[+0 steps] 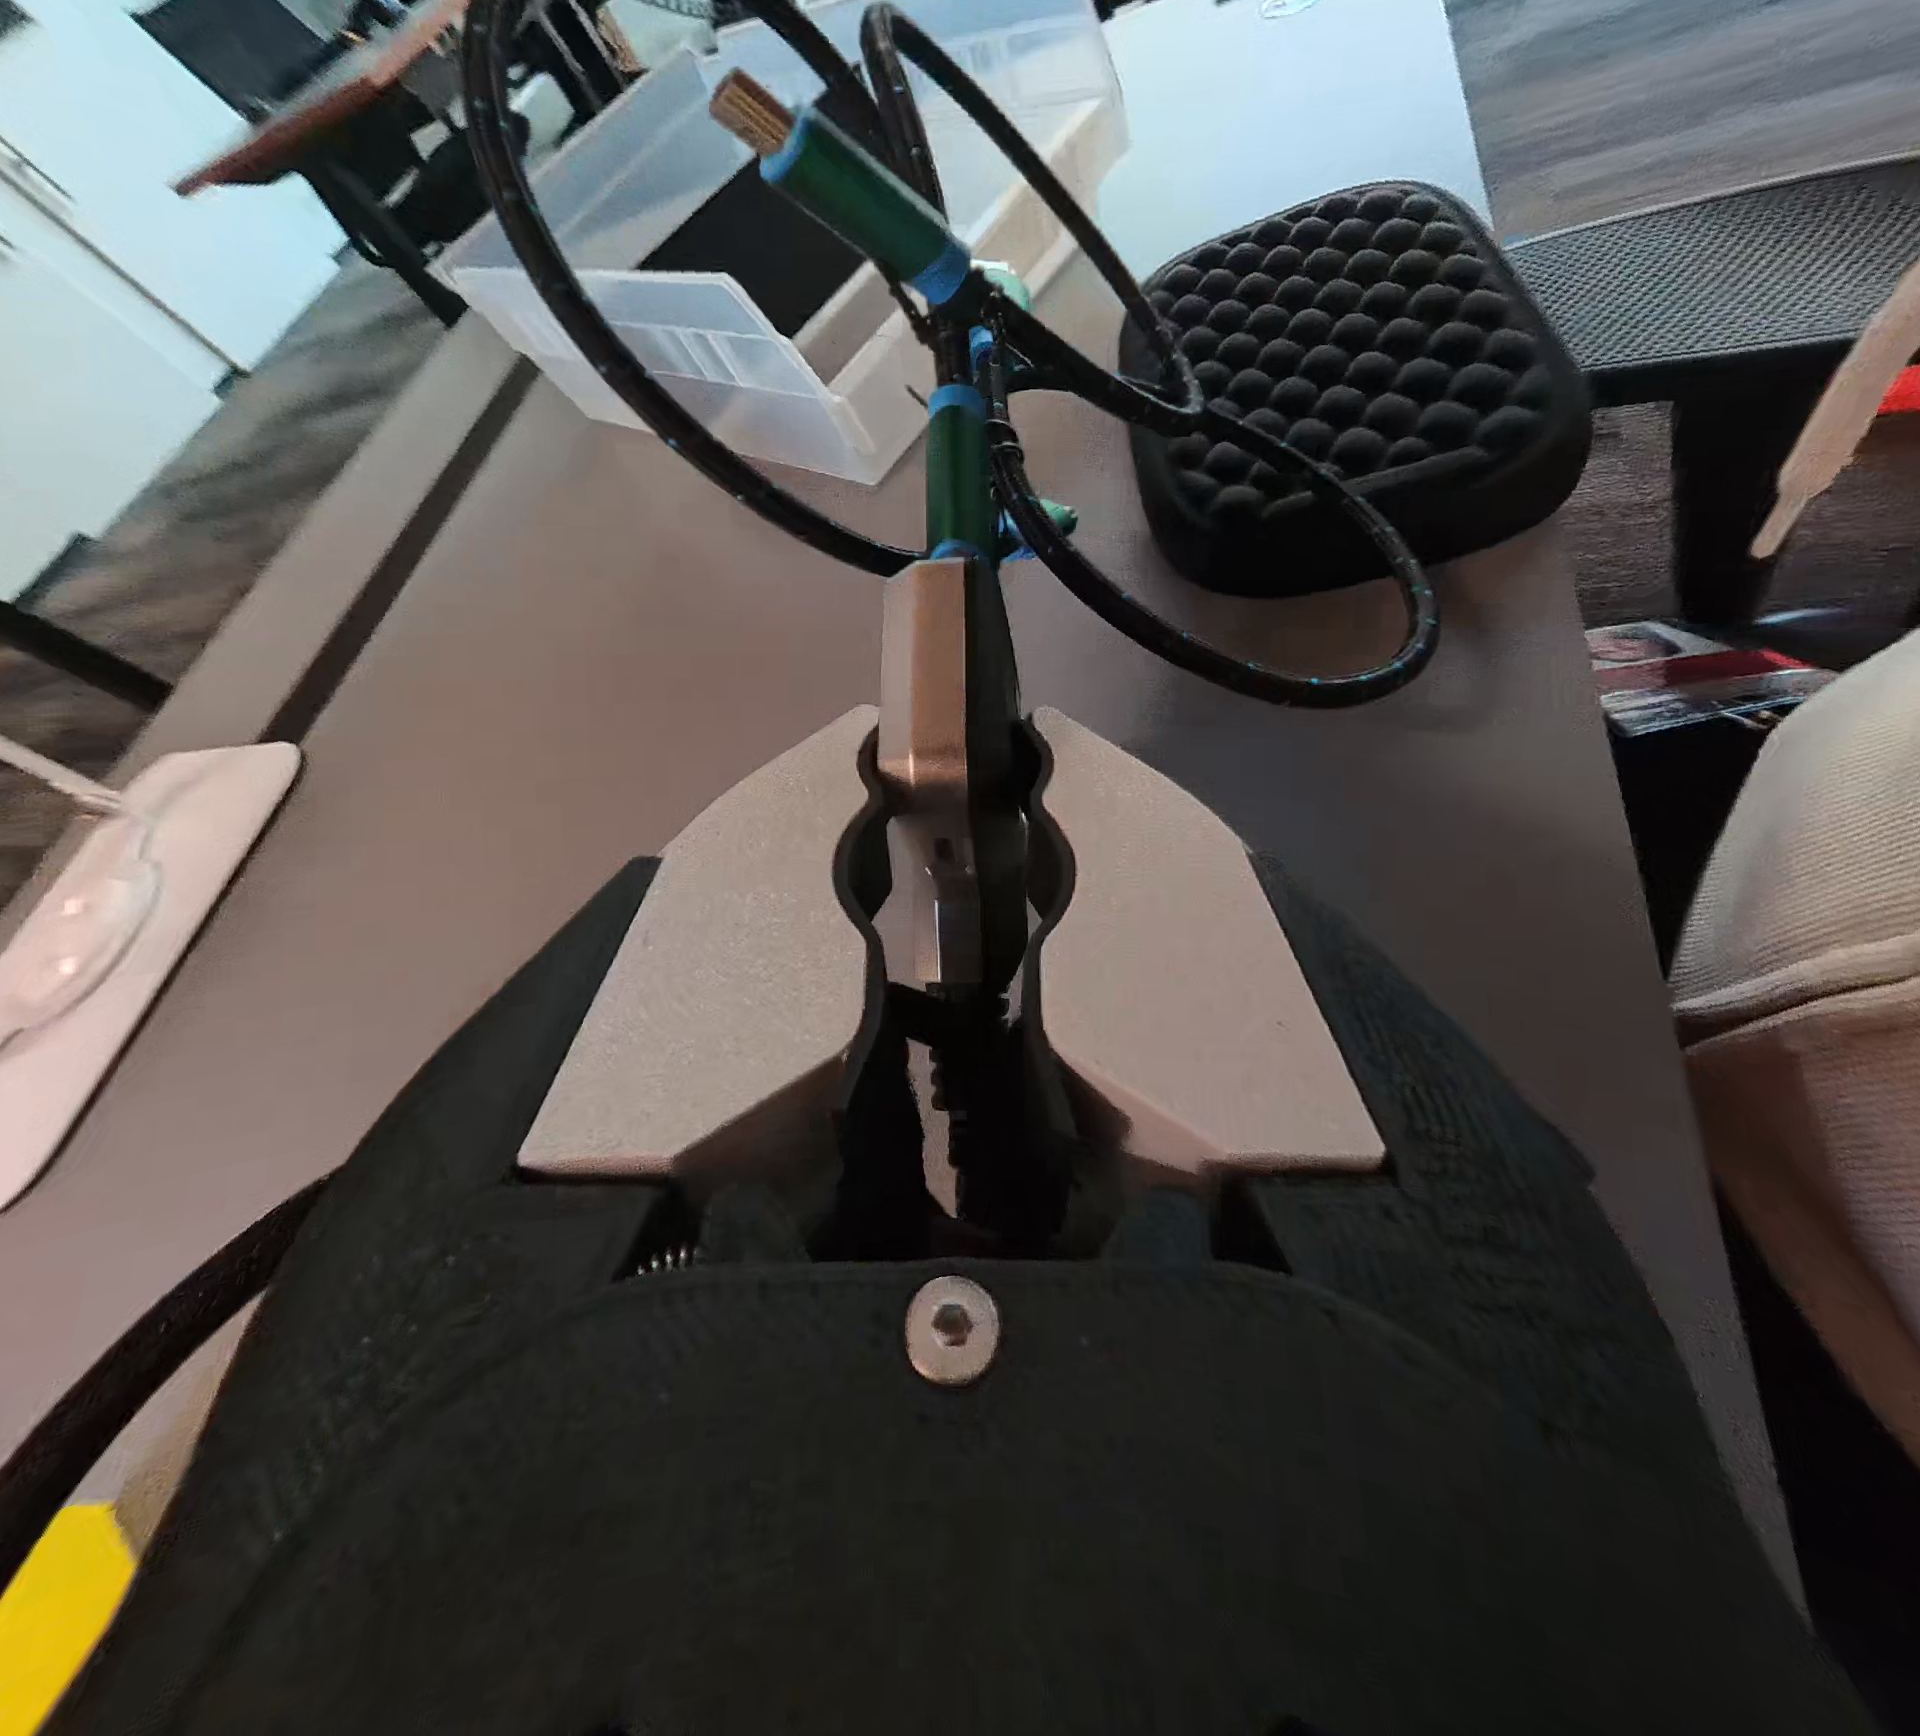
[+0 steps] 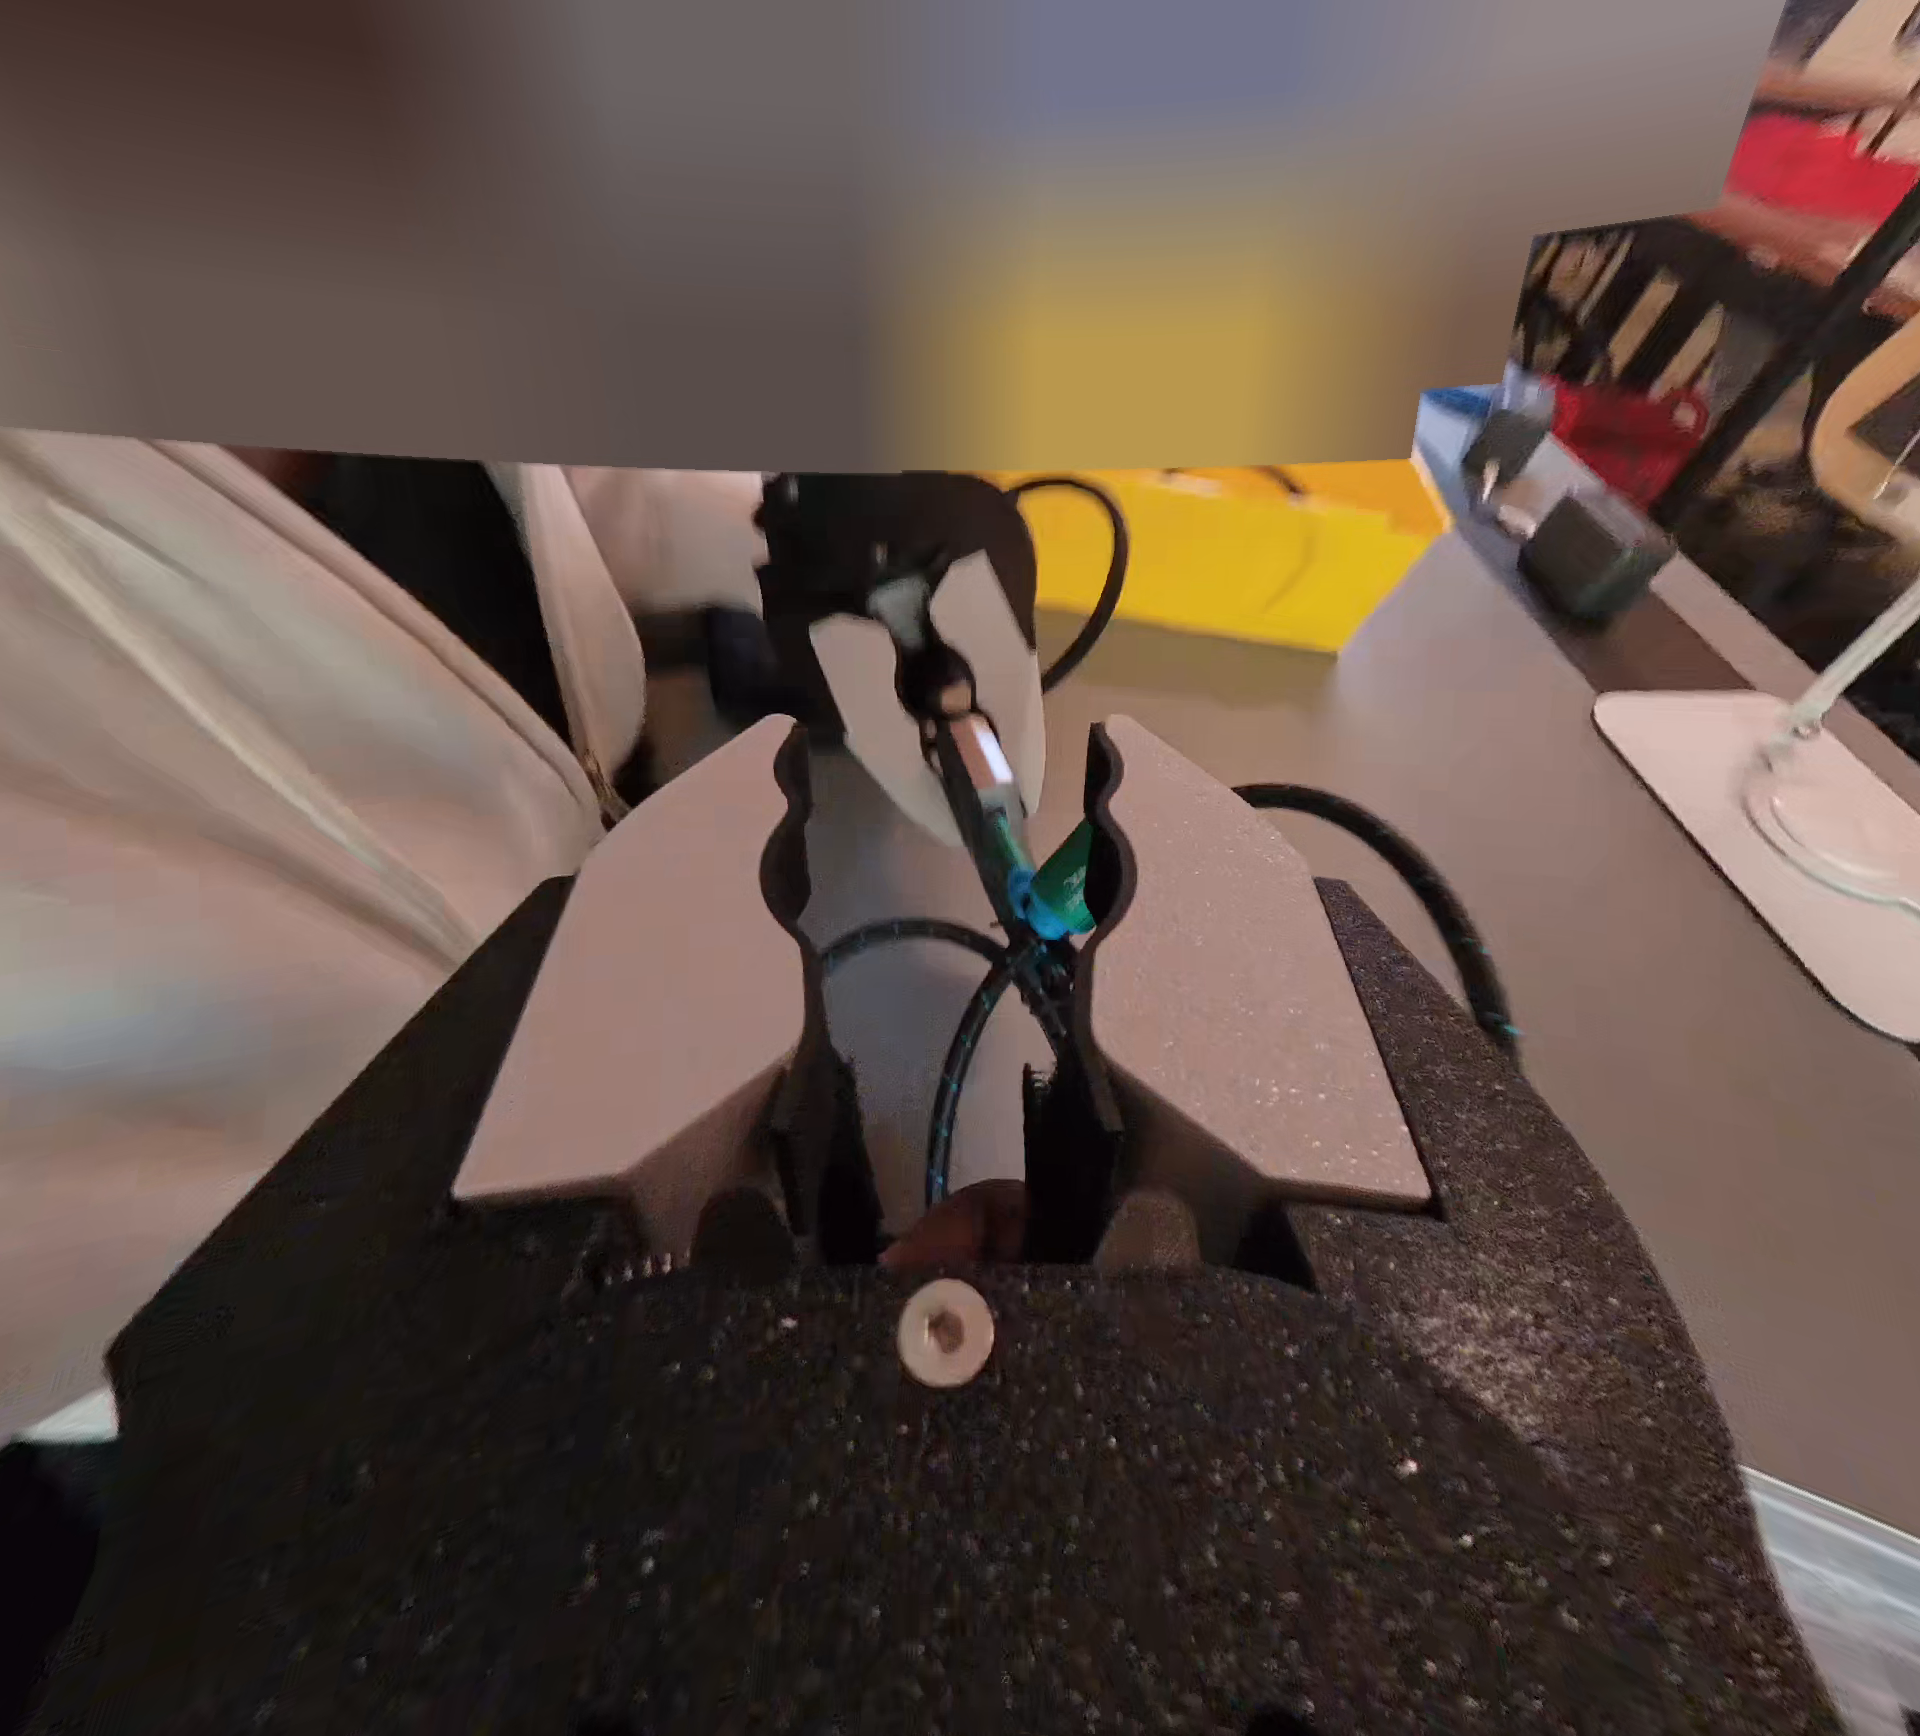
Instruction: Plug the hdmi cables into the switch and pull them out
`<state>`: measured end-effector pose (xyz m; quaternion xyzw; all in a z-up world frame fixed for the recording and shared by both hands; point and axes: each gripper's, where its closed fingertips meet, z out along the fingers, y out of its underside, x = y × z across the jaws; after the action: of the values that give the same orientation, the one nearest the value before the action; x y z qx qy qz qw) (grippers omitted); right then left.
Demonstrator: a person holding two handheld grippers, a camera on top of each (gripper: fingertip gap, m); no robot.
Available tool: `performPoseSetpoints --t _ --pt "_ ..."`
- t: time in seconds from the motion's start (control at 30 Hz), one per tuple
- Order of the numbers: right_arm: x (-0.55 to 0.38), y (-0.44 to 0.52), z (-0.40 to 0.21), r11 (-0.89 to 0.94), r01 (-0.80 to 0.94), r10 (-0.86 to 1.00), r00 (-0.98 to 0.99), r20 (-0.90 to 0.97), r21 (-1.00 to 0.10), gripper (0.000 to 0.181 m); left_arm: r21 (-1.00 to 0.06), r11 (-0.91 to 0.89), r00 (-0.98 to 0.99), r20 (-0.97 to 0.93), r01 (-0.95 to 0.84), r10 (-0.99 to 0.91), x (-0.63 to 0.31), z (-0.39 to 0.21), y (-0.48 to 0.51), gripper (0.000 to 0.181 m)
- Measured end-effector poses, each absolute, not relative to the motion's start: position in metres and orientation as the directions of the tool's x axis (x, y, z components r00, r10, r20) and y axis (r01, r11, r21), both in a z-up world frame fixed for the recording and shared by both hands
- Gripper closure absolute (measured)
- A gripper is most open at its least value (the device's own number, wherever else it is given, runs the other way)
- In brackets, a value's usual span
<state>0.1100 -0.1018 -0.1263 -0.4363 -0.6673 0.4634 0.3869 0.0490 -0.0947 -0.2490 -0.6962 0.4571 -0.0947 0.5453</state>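
The left tongs (image 1: 951,751) were closed tight on a small metal block, fingers (image 1: 748,938) angled forward and up over the table. The right tongs (image 2: 945,813) stood wide apart, gripping nothing, pointed toward the left tongs opposite.

- The cable (image 1: 582,398) is black braid flecked with blue.
- Its free plug (image 1: 852,195) has a green shell, blue bands at both ends and a gold tip.
- The switch (image 1: 925,668) is plain silver metal.
- The left gripper (image 1: 951,751) has pale grey fingers (image 1: 727,938) on a black body.
- The cushion (image 1: 1361,356) is black with a honeycomb of bumps.
- The table (image 1: 520,751) is matt grey-brown.
- The box (image 2: 1226,554) is bright yellow.
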Motion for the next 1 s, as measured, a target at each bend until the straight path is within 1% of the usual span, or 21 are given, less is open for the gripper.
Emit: performPoseSetpoints --t 0.03,0.07,0.1,0.17,0.2,0.27,0.3,0.4,0.47,0.53,0.6,0.63,0.67,0.7,0.73,0.77,0.8,0.87,0.9,0.93,1.0 --pt "0.114 -0.099 -0.118 0.162 0.184 0.946 -0.308 0.1 -0.97 0.133 -0.848 0.013 0.564 -0.363 -0.529 -0.741 0.049 -0.248 -0.097 0.16" --pt "0.117 -0.093 -0.12 0.183 0.19 0.95 -0.288 0.124 -0.965 0.137 -0.851 0.011 0.562 -0.356 -0.525 -0.747 0.049 -0.248 -0.1 0.16" --pt "0.119 -0.089 -0.132 0.255 0.24 0.942 -0.282 0.184 -0.937 0.139 -0.85 0.014 0.555 -0.356 -0.526 -0.751 0.049 -0.249 -0.102 0.16" --pt "0.12 -0.083 -0.171 0.443 0.369 0.886 -0.316 0.338 -0.817 0.142 -0.84 0.036 0.542 -0.382 -0.542 -0.749 0.051 -0.248 -0.105 0.16" --pt "0.117 -0.088 -0.186 0.507 0.392 0.853 -0.355 0.383 -0.767 0.143 -0.834 0.049 0.535 -0.397 -0.55 -0.746 0.052 -0.247 -0.106 0.16" --pt "0.103 -0.097 -0.199 0.565 0.402 0.819 -0.376 0.433 -0.721 0.144 -0.815 0.06 0.529 -0.428 -0.576 -0.733 0.053 -0.246 -0.107 0.16" --pt "0.098 -0.091 -0.2 0.587 0.421 0.809 -0.339 0.481 -0.691 0.151 -0.805 0.062 0.535 -0.448 -0.59 -0.717 0.05 -0.246 -0.105 0.16" --pt "0.093 -0.083 -0.204 0.681 0.449 0.728 -0.334 0.598 -0.578 0.151 -0.8 0.077 0.545 -0.472 -0.595 -0.693 0.046 -0.244 -0.106 0.16" --pt "0.089 -0.079 -0.198 0.741 0.442 0.656 -0.318 0.684 -0.505 0.139 -0.786 0.073 0.54 -0.486 -0.614 -0.687 0.044 -0.244 -0.105 0.16" --pt "0.09 -0.072 -0.19 0.72 0.462 0.674 -0.291 0.679 -0.518 0.132 -0.771 0.092 0.535 -0.517 -0.631 -0.668 0.041 -0.242 -0.102 0.16" --pt "0.097 -0.068 -0.204 0.654 0.537 0.747 -0.347 0.567 -0.533 0.133 -0.753 0.122 0.521 -0.554 -0.647 -0.649 0.04 -0.238 -0.1 0.16" --pt "0.099 -0.069 -0.212 0.647 0.566 0.755 -0.376 0.538 -0.511 0.134 -0.74 0.141 0.508 -0.574 -0.657 -0.643 0.042 -0.236 -0.1 0.16" --pt "0.097 -0.074 -0.217 0.673 0.554 0.734 -0.415 0.538 -0.49 0.136 -0.726 0.155 0.494 -0.592 -0.67 -0.637 0.044 -0.235 -0.1 0.16" --pt "0.093 -0.079 -0.219 0.711 0.533 0.698 -0.449 0.558 -0.459 0.138 -0.711 0.16 0.483 -0.608 -0.685 -0.63 0.044 -0.235 -0.099 0.16" --pt "0.092 -0.077 -0.222 0.726 0.55 0.676 -0.461 0.574 -0.414 0.138 -0.697 0.162 0.476 -0.622 -0.698 -0.622 0.042 -0.235 -0.097 0.16" --pt "0.09 -0.076 -0.223 0.711 0.569 0.691 -0.452 0.565 -0.414 0.138 -0.695 0.166 0.476 -0.627 -0.7 -0.616 0.041 -0.235 -0.096 0.16" --pt "0.088 -0.078 -0.224 0.683 0.572 0.722 -0.436 0.537 -0.455 0.142 -0.699 0.173 0.477 -0.626 -0.694 -0.617 0.041 -0.234 -0.097 0.161" --pt "0.081 -0.083 -0.218 0.61 0.547 0.791 -0.387 0.474 -0.573 0.153 -0.712 0.183 0.482 -0.619 -0.678 -0.62 0.046 -0.233 -0.099 0.161" --pt "0.08 -0.084 -0.219 0.575 0.555 0.818 -0.377 0.435 -0.601 0.157 -0.714 0.186 0.485 -0.62 -0.675 -0.617 0.047 -0.232 -0.099 0.161" --pt "0.08 -0.084 -0.222 0.554 0.57 0.832 -0.372 0.411 -0.607 0.16 -0.711 0.191 0.486 -0.626 -0.676 -0.609 0.048 -0.231 -0.098 0.161" --pt "0.078 -0.087 -0.225 0.569 0.556 0.822 -0.364 0.437 -0.606 0.164 -0.694 0.206 0.474 -0.648 -0.69 -0.596 0.049 -0.23 -0.098 0.161"
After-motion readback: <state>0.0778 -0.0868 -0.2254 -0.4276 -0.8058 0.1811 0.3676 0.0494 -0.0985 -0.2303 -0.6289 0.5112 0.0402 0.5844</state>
